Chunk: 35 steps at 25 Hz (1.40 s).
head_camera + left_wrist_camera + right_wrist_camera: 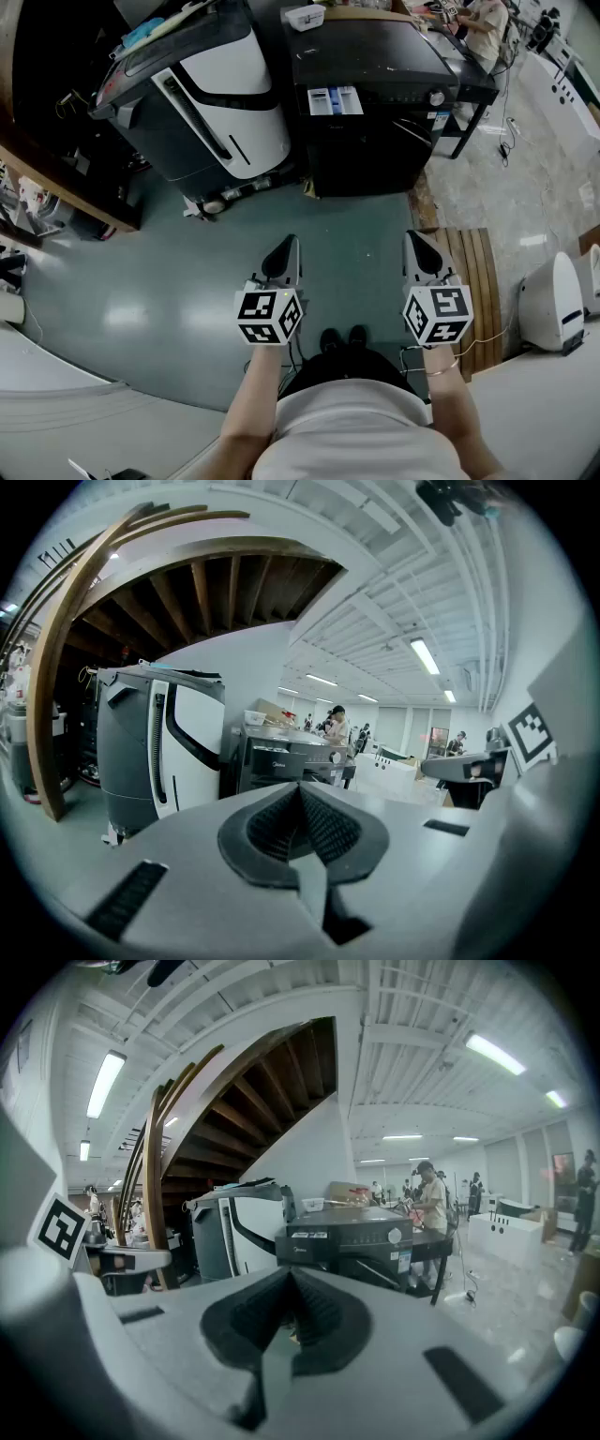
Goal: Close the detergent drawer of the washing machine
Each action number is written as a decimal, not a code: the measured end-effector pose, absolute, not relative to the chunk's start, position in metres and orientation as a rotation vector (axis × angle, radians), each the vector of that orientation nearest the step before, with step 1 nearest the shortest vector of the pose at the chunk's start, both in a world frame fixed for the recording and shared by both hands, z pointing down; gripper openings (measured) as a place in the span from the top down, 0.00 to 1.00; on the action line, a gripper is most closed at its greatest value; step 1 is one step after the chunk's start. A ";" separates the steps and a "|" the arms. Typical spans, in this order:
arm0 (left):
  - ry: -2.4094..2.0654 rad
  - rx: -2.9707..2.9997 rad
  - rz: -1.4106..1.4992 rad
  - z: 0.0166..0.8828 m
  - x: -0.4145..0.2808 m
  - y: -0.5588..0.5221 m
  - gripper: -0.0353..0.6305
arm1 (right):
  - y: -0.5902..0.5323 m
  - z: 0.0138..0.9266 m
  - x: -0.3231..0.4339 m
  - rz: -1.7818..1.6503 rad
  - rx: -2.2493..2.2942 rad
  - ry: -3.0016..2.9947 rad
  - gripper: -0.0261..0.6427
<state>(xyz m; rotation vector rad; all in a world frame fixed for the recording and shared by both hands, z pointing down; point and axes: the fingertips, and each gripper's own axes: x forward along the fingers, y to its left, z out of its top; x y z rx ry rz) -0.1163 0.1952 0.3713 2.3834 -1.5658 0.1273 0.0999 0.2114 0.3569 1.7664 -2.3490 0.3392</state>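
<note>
Grippers: two, held side by side and well apart, both aimed at the machine ahead.
Left gripper (286, 246) (300, 794): jaws pressed together, nothing between them.
Right gripper (417, 242) (292, 1279): jaws also together, nothing between them.
Marker cubes: two, one on the rear of each gripper.
Washing machine (375, 103) (347, 1241): one, black, straight ahead of both grippers and well apart from them.
Detergent drawer (335, 100): one, at the machine's upper front on the left gripper's side. It is pulled out, with its white and blue compartments showing from above. It lies ahead, between the lines of the two grippers, and neither touches it.
Knob (436, 97): one, on the same front panel, ahead of the right gripper.
White tub (304, 16): one, on the machine's top at its far edge.
Grey-and-white appliance (206, 94): one, ahead and to the outside of the left gripper. It leans, and its base is close to the washer's lower corner.
Slatted wooden board (478, 272): one, flat on the floor just outside the right gripper; its near edge runs alongside that gripper.
Open room: bare green floor (169, 281) stretches from both jaw tips to the washer's front.
Person in the background (487, 23): one, beyond the washer's far corner.
</note>
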 end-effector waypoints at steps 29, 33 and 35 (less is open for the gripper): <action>-1.655 2.364 0.140 0.366 -0.096 0.177 0.89 | 0.185 0.361 0.115 0.328 1.718 -2.423 0.96; -1.658 2.353 0.140 0.369 -0.092 0.176 0.84 | 0.181 0.363 0.120 0.344 1.707 -2.429 0.93; -1.664 2.351 0.142 0.370 -0.090 0.175 0.82 | 0.180 0.365 0.122 0.354 1.701 -2.431 0.92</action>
